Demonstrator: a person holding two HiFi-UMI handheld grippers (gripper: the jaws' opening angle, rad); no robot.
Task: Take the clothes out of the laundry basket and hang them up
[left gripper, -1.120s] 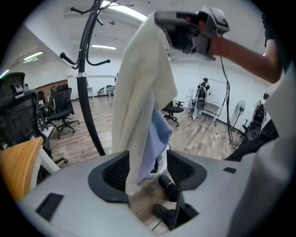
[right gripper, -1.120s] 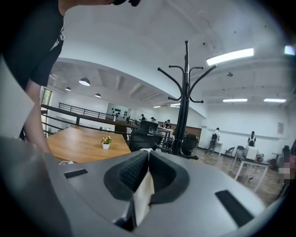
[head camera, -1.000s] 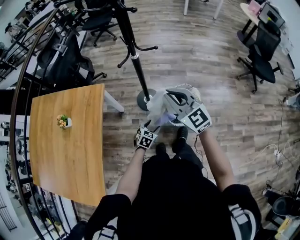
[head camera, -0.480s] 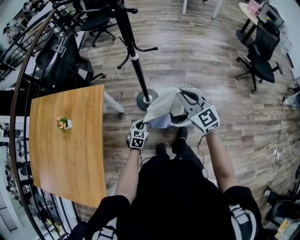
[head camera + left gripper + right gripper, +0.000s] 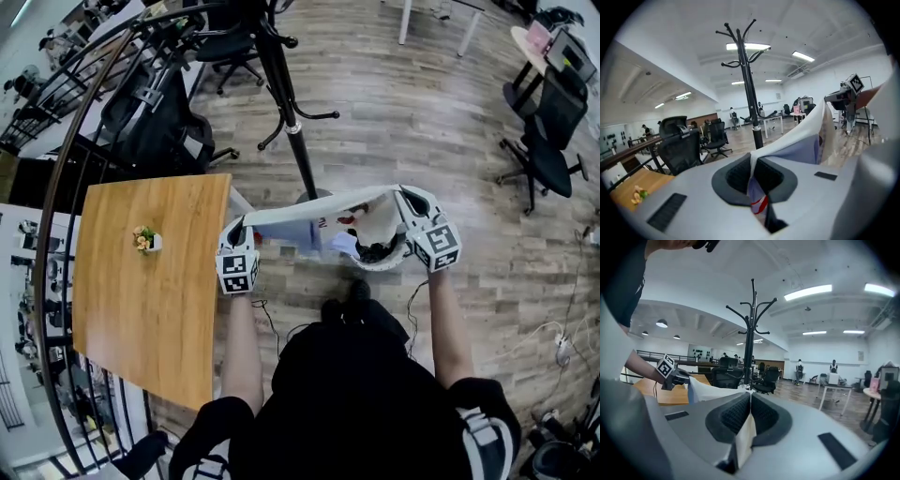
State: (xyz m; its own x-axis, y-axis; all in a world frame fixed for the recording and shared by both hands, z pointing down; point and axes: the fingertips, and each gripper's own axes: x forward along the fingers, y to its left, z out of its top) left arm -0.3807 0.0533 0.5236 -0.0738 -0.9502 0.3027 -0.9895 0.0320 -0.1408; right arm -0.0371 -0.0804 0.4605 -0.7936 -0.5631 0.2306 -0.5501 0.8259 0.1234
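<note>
Left hand-held gripper (image 5: 239, 228) and right hand-held gripper (image 5: 401, 193) each pinch the white garment (image 5: 309, 208) stretched between them.

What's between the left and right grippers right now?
A pale garment, stretched from the left gripper to the right gripper, each shut on one end. The head view shows the whole span.

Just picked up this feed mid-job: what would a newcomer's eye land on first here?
A white garment is stretched taut in front of the person, with the left gripper shut on one end and the right gripper shut on the other. Just beyond it stands a black coat rack. A wooden table fills the left of the head view.
</note>
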